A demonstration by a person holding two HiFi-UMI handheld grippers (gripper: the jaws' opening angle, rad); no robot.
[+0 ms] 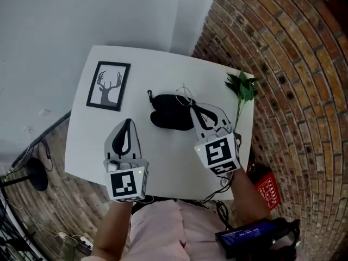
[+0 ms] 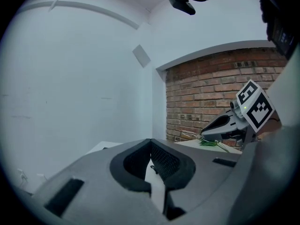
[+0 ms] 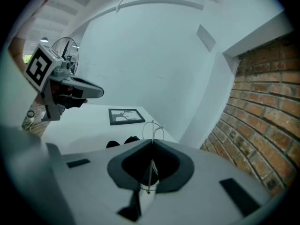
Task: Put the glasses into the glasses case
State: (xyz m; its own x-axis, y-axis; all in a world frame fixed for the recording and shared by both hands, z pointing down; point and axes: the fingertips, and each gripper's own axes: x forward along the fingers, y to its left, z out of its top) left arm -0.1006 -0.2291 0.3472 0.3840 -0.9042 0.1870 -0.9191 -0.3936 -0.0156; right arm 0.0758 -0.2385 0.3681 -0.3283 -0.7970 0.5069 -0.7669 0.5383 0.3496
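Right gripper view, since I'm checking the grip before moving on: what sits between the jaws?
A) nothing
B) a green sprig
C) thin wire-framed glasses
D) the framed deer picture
C: a thin wire of the glasses runs between the shut jaws of the right gripper, and its loops stick out past the tips.

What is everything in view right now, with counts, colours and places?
table: one, white, beside a brick wall.
framed antler picture: one, black frame, table's far left.
glasses case: one, black, mid-table.
glasses: one pair, thin wire, by the case's right end, in the right gripper's jaws.
leafy sprig: one, green, table's right edge.
boxy object: one, red, on the floor to the right.
screened device: one, black and blue, at the person's waist.
left gripper: one, grey, jaws together, over the table's near left.
right gripper: one, grey, shut on the glasses.
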